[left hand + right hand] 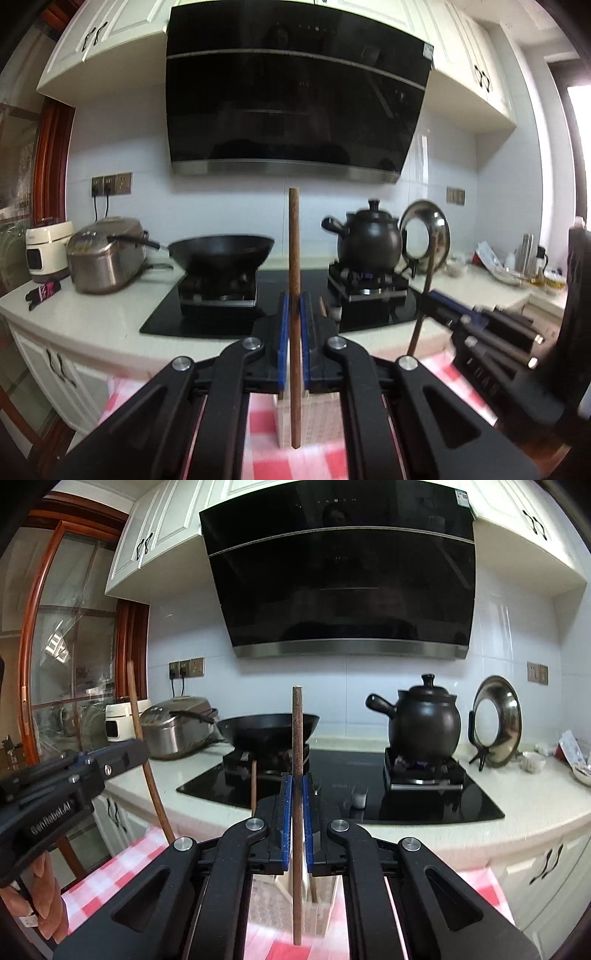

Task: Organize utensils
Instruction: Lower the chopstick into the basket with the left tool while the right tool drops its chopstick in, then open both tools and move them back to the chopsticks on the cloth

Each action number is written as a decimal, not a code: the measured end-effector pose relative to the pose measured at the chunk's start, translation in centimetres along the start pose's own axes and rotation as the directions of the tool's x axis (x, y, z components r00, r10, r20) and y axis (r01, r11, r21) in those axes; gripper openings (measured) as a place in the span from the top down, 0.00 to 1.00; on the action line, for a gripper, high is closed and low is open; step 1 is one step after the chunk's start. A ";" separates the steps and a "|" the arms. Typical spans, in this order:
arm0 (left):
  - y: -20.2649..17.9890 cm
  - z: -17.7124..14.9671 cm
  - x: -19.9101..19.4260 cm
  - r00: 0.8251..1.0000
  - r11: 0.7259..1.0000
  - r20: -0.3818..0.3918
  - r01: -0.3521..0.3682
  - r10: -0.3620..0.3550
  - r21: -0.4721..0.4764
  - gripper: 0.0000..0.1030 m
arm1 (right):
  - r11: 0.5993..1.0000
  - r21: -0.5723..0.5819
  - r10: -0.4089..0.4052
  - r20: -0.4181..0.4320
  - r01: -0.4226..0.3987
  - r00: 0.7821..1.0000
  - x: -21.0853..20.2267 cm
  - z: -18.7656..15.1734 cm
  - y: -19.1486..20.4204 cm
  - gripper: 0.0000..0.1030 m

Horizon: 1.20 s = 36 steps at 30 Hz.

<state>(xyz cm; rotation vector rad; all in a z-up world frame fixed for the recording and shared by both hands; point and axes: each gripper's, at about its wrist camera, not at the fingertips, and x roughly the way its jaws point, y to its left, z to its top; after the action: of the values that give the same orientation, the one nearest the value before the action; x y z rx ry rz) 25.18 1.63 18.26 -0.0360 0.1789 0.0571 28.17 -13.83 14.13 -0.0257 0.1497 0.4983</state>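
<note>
My left gripper (294, 310) is shut on a brown wooden chopstick (294, 258) and holds it upright above a pale mosaic utensil holder (317, 417) on the red-checked cloth. My right gripper (297, 794) is shut on a second wooden chopstick (297, 738), also upright, over the same holder (269, 897). Another stick (253, 786) stands behind the jaws. Each gripper shows in the other's view: the right one (491, 325) with its stick at the right, the left one (66, 775) with its stick at the left.
A red and white checked cloth (325, 461) covers the near table. Beyond it is a white counter with a black hob (347, 794), a wok (221, 251), a black clay pot (424, 720), a rice cooker (107, 258) and a steel lid (496, 720).
</note>
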 end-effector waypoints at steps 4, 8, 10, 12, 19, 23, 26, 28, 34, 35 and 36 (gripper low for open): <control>-0.2 2.3 2.1 1.000 1.000 0.019 0.005 -0.004 -0.006 0.94 | 1.000 0.011 -0.014 0.008 0.014 1.000 2.4 1.2 -0.5 0.95; -0.6 3.8 4.9 1.000 1.000 0.008 0.001 -0.001 -0.004 0.94 | 1.000 0.006 -0.030 0.006 0.030 1.000 4.6 2.1 -0.8 0.95; -0.7 4.0 6.3 1.000 1.000 -0.006 -0.009 0.009 -0.001 0.94 | 0.999 -0.002 -0.036 -0.002 0.036 0.999 5.5 2.3 -0.9 0.95; -0.4 3.6 8.0 0.999 1.000 -0.031 -0.017 0.016 -0.014 0.94 | 0.999 -0.010 -0.043 -0.024 0.043 0.999 7.0 2.1 -1.0 0.95; 1.3 -0.8 12.3 0.989 0.998 -0.144 -0.041 0.035 -0.038 0.94 | 1.000 0.012 -0.004 -0.135 0.005 0.991 10.5 -0.5 -1.8 0.95; 2.6 -3.6 13.9 0.979 0.996 -0.201 -0.059 0.043 -0.071 0.94 | 1.000 0.027 0.006 -0.182 -0.001 0.983 11.8 -2.4 -2.0 0.91; 3.1 -4.8 14.2 0.975 0.995 -0.216 -0.073 0.057 -0.070 0.92 | 0.999 0.040 0.005 -0.198 0.003 0.980 12.2 -2.9 -2.3 0.87; 3.3 -5.2 14.1 0.975 0.995 -0.215 -0.076 0.060 -0.070 0.83 | 0.999 0.041 0.001 -0.195 0.007 0.981 12.2 -2.9 -2.4 0.73; 3.9 -5.7 12.2 0.976 0.994 -0.204 -0.092 0.077 -0.065 0.79 | 0.998 0.063 -0.004 -0.174 0.015 0.985 10.7 -2.7 -2.8 0.73; 4.0 -5.9 11.7 0.976 0.994 -0.205 -0.093 0.079 -0.062 0.77 | 0.998 0.064 -0.003 -0.175 0.015 0.985 10.4 -2.7 -2.9 0.73; 4.1 -6.2 11.3 0.975 0.994 -0.207 -0.094 0.080 -0.061 0.76 | 0.998 0.064 -0.003 -0.177 0.014 0.984 10.0 -2.8 -2.9 0.73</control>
<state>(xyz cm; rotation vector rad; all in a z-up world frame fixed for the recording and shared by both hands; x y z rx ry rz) 34.95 6.08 10.03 -0.1045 0.3842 0.1475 37.86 -11.78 9.80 -0.0069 0.3394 0.4824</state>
